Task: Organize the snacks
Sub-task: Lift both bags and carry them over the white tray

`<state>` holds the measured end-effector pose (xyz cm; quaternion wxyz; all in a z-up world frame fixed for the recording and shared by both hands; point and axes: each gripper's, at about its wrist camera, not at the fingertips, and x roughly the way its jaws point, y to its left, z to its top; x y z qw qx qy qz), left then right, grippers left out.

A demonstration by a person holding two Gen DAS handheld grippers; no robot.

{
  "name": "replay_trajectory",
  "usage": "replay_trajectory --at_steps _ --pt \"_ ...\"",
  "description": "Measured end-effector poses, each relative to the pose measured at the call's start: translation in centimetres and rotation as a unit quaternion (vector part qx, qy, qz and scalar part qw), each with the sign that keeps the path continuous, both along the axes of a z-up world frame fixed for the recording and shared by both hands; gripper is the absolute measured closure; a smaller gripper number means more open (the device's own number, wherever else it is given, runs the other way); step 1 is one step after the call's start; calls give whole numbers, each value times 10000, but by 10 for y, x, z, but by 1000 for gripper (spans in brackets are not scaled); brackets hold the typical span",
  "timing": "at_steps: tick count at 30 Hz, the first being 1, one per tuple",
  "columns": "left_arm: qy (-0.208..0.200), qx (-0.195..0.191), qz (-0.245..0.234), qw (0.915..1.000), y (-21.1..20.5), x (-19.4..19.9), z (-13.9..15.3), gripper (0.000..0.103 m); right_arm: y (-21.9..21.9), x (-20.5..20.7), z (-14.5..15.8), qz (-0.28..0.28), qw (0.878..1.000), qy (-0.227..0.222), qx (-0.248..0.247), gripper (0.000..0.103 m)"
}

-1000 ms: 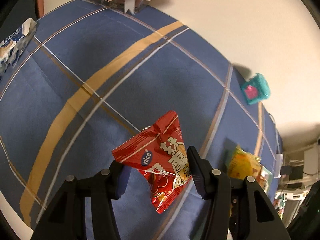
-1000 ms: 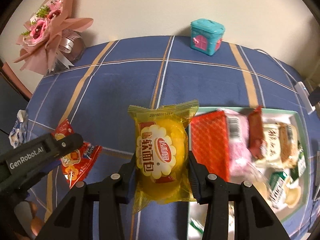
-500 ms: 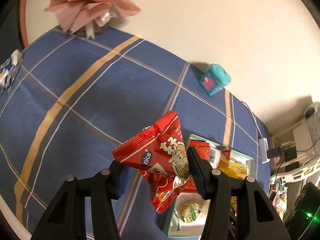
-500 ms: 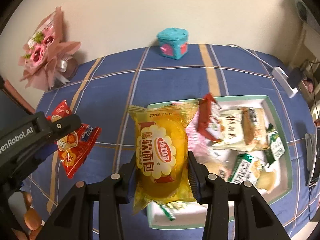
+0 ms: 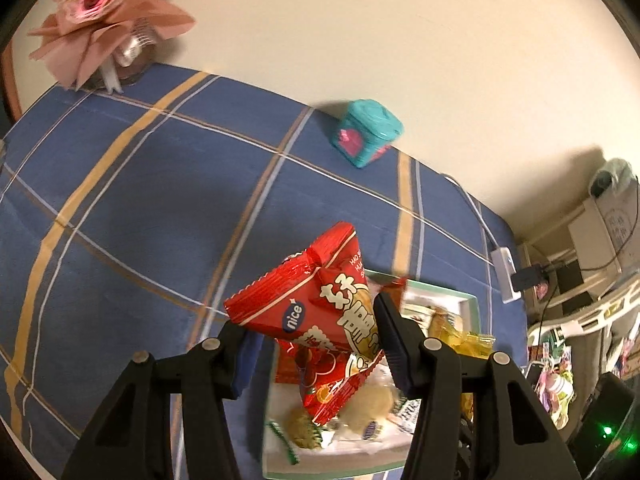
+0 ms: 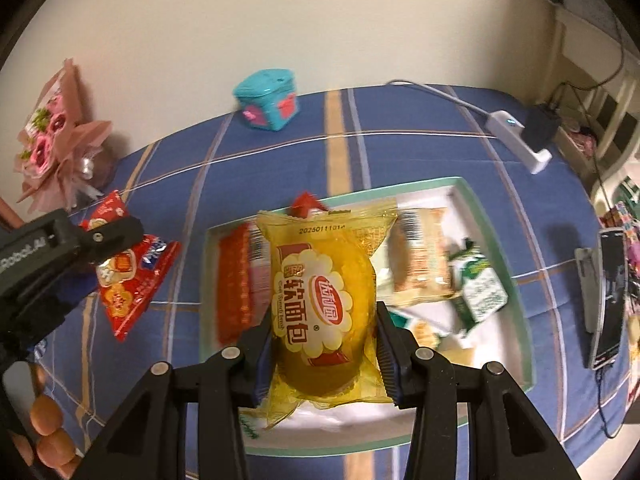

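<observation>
Snacks were split three ways: two packets in the grippers, the rest in the tray (image 6: pixel 496 216). Left gripper (image 5: pixel 312 344) was clenched on a red snack packet (image 5: pixel 320 312), pads pressing its sides, the packet tilted and held clear of the blue plaid tablecloth (image 5: pixel 140 208). In the left wrist view its lower end hung in front of the near-left part of the tray. Right gripper (image 6: pixel 322 354) was clenched on a yellow bread packet (image 6: pixel 320 300), held upright with the printed date at the top, in front of the tray's middle.

The white tray with a green rim lay flat on the cloth. Inside it were a red-orange packet (image 6: pixel 234 284) at the left, a tan biscuit packet (image 6: pixel 424 256) and a green-and-white packet (image 6: pixel 480 292) at the right; the details were blurred.

At the back edge of the table, near the wall, stood a teal box (image 6: pixel 268 100). A pink bouquet (image 6: pixel 56 140) sat at the far left corner. A white power strip (image 6: pixel 520 140) lay on the cloth beyond the tray's far right corner, and a phone (image 6: pixel 608 296) lay to the tray's right.
</observation>
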<state>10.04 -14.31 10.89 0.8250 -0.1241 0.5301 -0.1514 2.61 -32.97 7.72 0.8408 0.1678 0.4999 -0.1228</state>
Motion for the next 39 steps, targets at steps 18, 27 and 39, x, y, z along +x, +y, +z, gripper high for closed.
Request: replay_trajectory --at_steps 18,27,39 --pt "-82 403 -823 9958 -61 -17 0 47 -40 -15 4 -383 9992 -39 -119 57" --pt "-79 575 -1048 9928 -76 -21 -5 47 -39 -15 2 -403 9991 5 -163 57" --pt "28 806 -1399 9869 -103 -24 -20 47 -46 -13 -13 -456 9986 238 -120 57"
